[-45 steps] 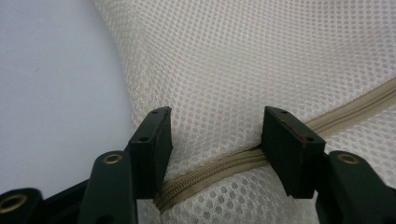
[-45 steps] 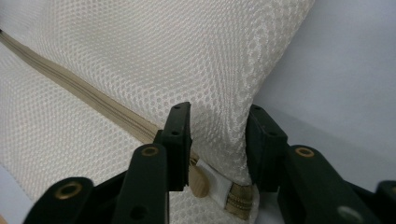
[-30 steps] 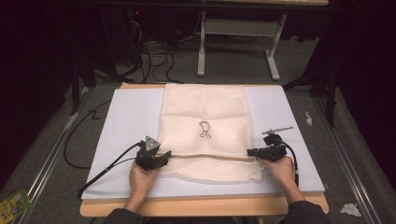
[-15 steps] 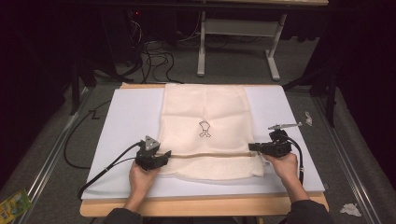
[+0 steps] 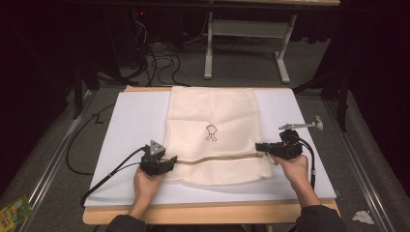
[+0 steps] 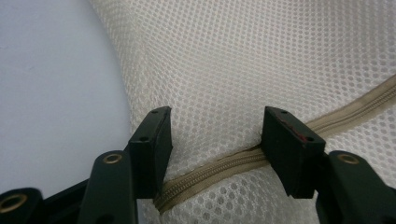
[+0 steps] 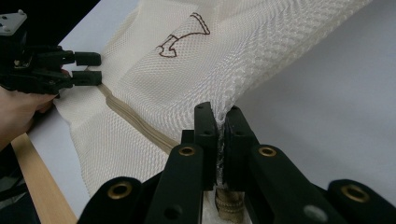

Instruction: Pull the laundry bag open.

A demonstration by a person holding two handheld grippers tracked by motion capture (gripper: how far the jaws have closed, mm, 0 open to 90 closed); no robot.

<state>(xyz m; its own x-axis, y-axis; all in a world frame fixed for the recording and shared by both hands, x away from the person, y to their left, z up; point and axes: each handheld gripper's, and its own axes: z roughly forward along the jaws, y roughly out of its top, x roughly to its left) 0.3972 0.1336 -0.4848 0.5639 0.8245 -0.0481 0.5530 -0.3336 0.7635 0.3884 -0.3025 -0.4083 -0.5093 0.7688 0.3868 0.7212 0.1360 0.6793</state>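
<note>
High view: mesh bag (image 5: pixel 212 121) zipper (image 5: pixel 217 158) being worked.
Right gripper (image 5: pixel 261 147) is clamped on mesh at 3 o'clock; left gripper (image 5: pixel 170 160) stands wide over zipper; closing judged next.

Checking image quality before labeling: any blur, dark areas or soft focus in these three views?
High view: surroundings nearly black, white board evenly lit, picture a little soft. Left gripper view: mesh bag sharp, nearest jaw parts soft. Right gripper view: right gripper sharp on bunched mesh, left gripper dimmer, top-left corner dark.

One mesh bag (image 5: pixel 212 135); one zipper (image 5: pixel 217 159); two grippers, left gripper (image 5: pixel 170 160) and right gripper (image 5: pixel 258 146).
</note>
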